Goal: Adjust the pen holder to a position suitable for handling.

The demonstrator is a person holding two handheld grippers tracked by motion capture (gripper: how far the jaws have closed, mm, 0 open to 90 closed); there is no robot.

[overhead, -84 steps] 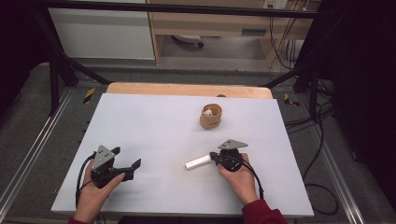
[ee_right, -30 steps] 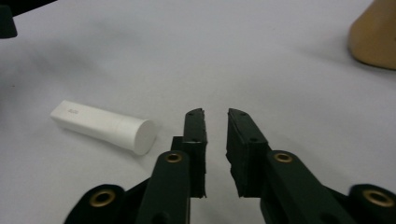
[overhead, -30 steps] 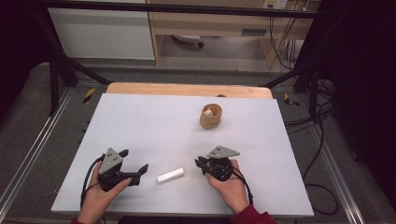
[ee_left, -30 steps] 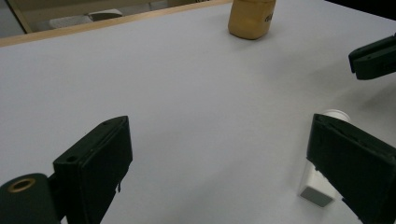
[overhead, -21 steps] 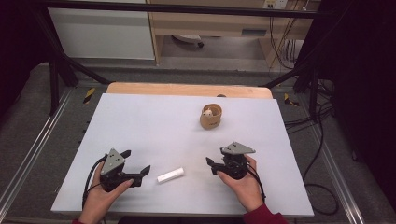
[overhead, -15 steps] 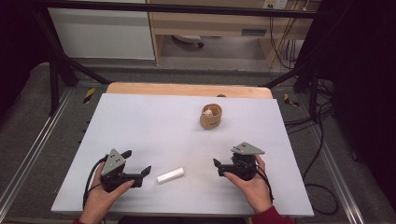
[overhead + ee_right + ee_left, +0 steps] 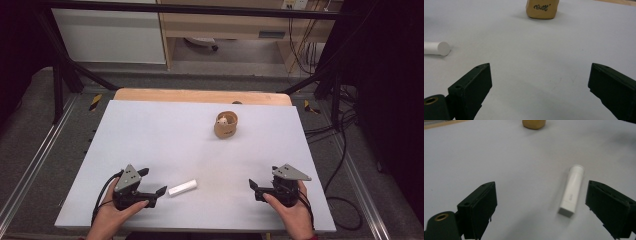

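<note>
Resting low, left gripper (image 7: pixel 152 188): at the near left of the white surface (image 7: pixel 150 135), held in a hand (image 7: pixel 107 222); its jaws stand wide apart and hold nothing.
Left jaws, own view: spread to either side (image 7: pixel 541 206), with the white tube (image 7: pixel 572 190) lying on the surface between them, close to the right-hand jaw but apart from it.
White tube: flat on the surface just right of the left gripper's tips in the high view (image 7: pixel 182 187), round end pointing right and away; touched by neither gripper.
Tan cup: upright toward the far middle-right of the surface (image 7: pixel 226 124), well apart from both grippers, something pale inside it; dark script shows on its side in the right gripper view (image 7: pixel 542 8).
Right gripper (image 7: pixel 255 186): at the near right of the surface, jaws wide apart and empty (image 7: pixel 540 87); the tube's round end (image 7: pixel 436 48) sits far off to its left.
Change: 2.8 s ago the right gripper held the tube; by 1.0 s ago the tube lay on the surface, and the right gripper has since drawn away rightward. The left gripper has edged toward the tube.
</note>
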